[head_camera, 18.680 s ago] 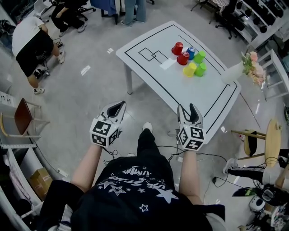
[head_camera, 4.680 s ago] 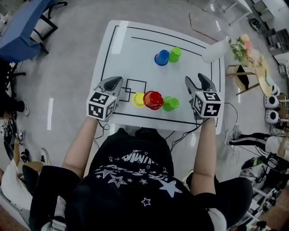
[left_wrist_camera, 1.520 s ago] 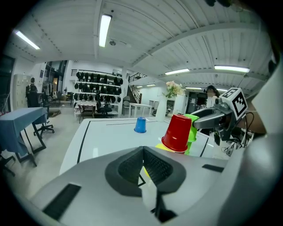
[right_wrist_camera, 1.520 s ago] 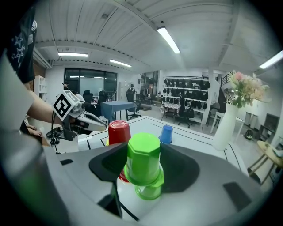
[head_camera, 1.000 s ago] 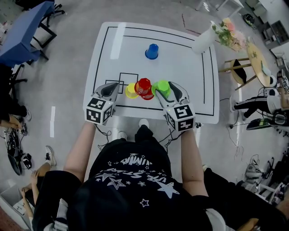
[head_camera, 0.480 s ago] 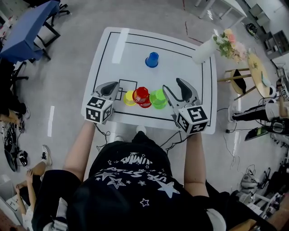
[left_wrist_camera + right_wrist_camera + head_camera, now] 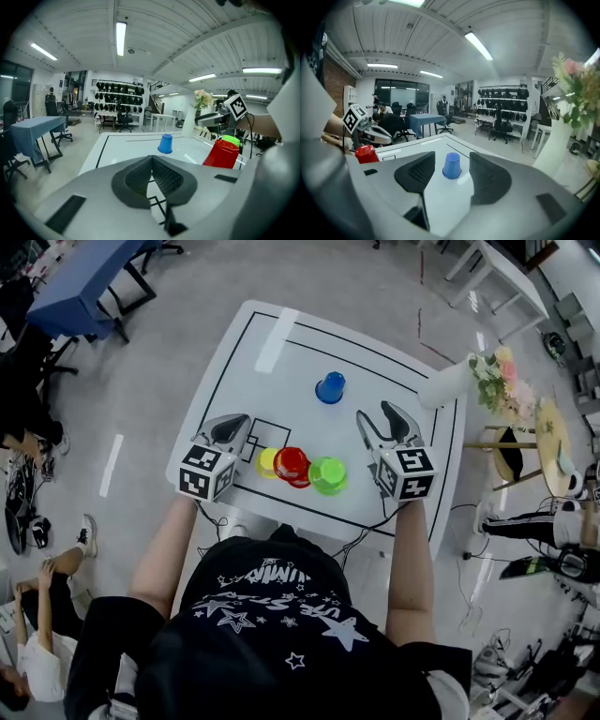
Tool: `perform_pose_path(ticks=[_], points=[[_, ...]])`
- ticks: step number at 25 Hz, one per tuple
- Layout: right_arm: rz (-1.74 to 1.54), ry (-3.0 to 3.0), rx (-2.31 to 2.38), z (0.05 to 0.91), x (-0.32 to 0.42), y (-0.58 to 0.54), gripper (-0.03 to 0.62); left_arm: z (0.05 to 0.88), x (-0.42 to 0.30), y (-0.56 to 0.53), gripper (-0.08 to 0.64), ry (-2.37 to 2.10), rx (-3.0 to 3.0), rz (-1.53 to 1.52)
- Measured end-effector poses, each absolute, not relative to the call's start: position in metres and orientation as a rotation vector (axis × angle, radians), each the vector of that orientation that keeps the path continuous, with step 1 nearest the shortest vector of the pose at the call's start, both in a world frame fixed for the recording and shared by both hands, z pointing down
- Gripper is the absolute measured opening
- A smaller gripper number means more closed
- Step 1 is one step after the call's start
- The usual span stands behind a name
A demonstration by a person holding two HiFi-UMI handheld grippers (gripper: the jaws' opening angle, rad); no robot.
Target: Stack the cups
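Right claw (image 7: 380,416) wide and empty, lined up on blue cup (image 7: 329,387); left claw (image 7: 231,426) pinched together, empty. Cup's probably light, thin, slick: pinch its sidewall gently.

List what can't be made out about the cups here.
Red plastic cup: head view looks steeply down, so one cup or several nested cannot be told.
Green plastic cup: in the left gripper view the red cup covers all but its top.
Yellow plastic cup: shows in neither gripper view; from above, upright or inverted is unclear.
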State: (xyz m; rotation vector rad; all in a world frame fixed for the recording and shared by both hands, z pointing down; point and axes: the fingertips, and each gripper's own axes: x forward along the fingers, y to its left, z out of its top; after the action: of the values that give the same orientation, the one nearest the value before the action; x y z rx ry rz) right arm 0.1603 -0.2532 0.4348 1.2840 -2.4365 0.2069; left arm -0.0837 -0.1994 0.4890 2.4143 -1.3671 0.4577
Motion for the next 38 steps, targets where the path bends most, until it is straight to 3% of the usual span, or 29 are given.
perform_pose_path(ticks=[6, 13, 22, 38], points=[[0.228, -2.445, 1.158, 0.475, 0.144, -0.296, 0.213, 0.5, -0.09, -0.197, 0.011, -1.44, 2.324, 0.483], [0.274, -2.441, 1.036, 0.521, 0.113, -0.322, 0.275, 0.499, -0.105, -0.189, 0.011, -1.529, 2.246, 0.493], [0.258, -2.403, 0.998, 0.549, 0.098, -0.345, 0.254, 0.51, -0.111, -0.177, 0.011, -1.559, 2.186, 0.504], [0.215, -2.436, 1.045, 0.463, 0.099, -0.305, 0.229, 0.494, -0.112, -0.176, 0.011, -1.488, 2.282, 0.456]])
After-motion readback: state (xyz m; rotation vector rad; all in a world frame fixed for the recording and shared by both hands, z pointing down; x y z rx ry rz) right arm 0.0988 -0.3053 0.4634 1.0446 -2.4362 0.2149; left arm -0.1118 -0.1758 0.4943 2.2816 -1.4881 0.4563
